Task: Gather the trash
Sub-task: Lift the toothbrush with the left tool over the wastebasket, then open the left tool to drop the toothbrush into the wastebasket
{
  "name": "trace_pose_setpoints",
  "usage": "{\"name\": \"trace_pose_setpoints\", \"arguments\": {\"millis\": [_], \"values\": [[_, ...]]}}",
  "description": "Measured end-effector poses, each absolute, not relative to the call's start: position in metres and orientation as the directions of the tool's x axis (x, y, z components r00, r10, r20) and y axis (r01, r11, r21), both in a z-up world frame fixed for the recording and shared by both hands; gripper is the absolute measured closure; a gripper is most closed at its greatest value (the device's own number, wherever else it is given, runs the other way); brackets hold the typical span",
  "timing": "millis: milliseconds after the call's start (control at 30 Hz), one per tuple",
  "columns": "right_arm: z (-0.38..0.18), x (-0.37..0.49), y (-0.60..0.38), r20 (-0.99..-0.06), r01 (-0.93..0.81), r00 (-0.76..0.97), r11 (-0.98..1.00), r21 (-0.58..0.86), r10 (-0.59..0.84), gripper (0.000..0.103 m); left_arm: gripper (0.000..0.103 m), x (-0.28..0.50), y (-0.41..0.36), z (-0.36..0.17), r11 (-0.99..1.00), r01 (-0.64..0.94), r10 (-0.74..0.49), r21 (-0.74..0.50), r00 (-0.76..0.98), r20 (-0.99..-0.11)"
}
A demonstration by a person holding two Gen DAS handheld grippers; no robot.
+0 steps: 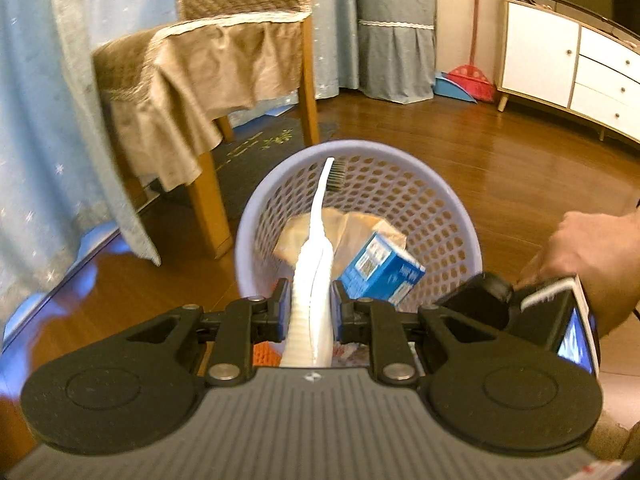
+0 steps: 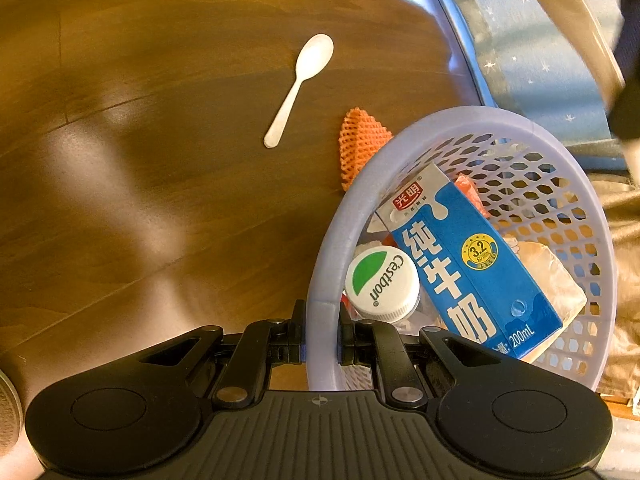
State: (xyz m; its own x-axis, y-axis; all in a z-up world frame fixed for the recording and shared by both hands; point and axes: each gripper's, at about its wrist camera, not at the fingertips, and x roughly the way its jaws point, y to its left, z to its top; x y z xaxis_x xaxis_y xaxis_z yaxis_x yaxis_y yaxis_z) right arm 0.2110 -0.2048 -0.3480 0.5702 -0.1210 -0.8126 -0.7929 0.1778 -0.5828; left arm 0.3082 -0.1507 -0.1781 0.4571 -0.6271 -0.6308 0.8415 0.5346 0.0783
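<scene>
Lilac basket, blue carton, brown floor

The perforated basket (image 2: 404, 136) is pale lilac; the milk carton (image 2: 472, 264) blue with white characters and a yellow badge; the bottle cap (image 2: 382, 282) white and green; the foam net (image 2: 360, 148) orange mesh; the spoon (image 2: 300, 84) and toothbrush (image 1: 316, 248) white.

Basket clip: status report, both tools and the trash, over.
Left tool shut on toothbrush, over basket. Right tool shut on basket rim. Carton, bottle inside. Spoon, orange net on floor. Nothing blocking.

Glossy wooden floor (image 1: 460, 152), cloth-draped chair (image 1: 200, 68), white cabinet (image 1: 568, 64)
</scene>
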Motion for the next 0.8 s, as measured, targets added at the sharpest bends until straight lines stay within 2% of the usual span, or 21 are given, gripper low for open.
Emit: {"name": "trace_pose_setpoints", "arguments": {"millis": [367,433,800], "values": [[-0.35,0.207,-0.205,-0.803,-0.778,0.582,0.199,-0.596,-0.128,0.094,0.085,0.33,-0.199,-0.184,0.495,0.863,-0.646,0.106,0.447,-0.619],[-0.35,0.206,-0.206,-0.803,-0.778,0.582,0.201,-0.596,-0.127,0.094,0.079,0.336,-0.203,-0.189,0.512,0.853,-0.643,0.103,0.46,-0.613],[-0.351,0.205,-0.209,-0.804,-0.776,0.582,0.213,-0.594,-0.122,0.094,0.079,0.343,-0.177,-0.191,0.57,0.816,-0.608,0.099,0.5,-0.617]]}}
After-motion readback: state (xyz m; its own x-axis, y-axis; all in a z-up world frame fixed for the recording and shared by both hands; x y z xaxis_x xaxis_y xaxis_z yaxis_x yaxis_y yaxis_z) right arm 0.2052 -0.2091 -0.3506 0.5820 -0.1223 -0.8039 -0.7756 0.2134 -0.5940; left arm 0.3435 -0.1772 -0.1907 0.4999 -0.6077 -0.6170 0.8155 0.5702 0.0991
